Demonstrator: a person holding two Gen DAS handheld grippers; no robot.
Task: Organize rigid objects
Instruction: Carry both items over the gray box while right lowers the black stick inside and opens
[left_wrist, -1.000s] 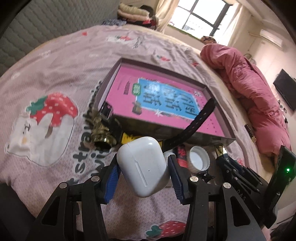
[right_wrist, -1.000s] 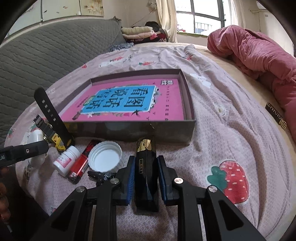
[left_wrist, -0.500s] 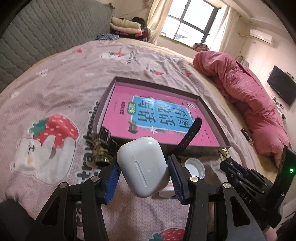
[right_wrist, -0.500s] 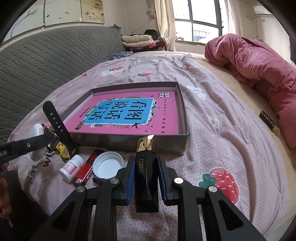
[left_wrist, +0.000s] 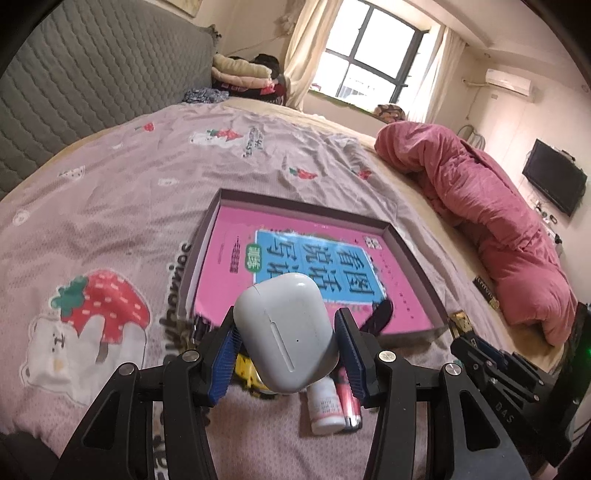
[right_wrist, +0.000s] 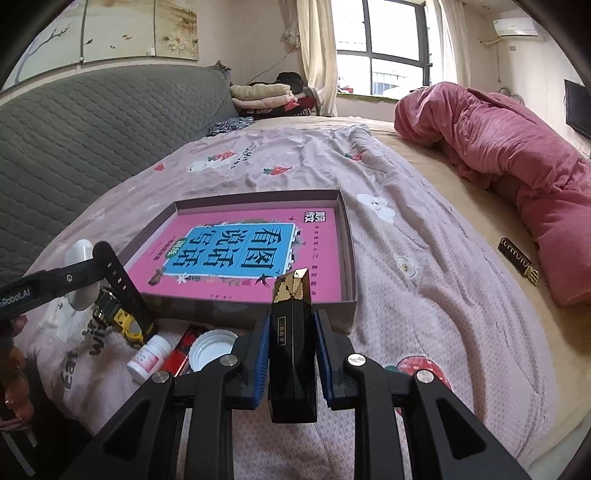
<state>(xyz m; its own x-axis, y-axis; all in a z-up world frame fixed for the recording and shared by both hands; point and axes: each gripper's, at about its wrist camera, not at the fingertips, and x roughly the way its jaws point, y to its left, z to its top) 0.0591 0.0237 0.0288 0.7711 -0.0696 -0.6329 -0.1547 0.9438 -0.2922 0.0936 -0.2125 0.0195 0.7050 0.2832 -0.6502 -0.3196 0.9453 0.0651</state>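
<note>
— Both loads have been lifted clear of the bed since a second ago: the white case (left_wrist: 284, 332) is clamped in the left gripper (left_wrist: 287, 354), whose jaws have just closed slightly, and the black box (right_wrist: 292, 350) is pinched in the right gripper (right_wrist: 291, 363).

— Is anything placed yet?

— Nothing is seen in the tray (right_wrist: 349, 236) except the pink book (right_wrist: 251, 254). The bottle (right_wrist: 149, 359), cap (right_wrist: 211, 347) and strap (right_wrist: 123, 284) are left before it.
</note>
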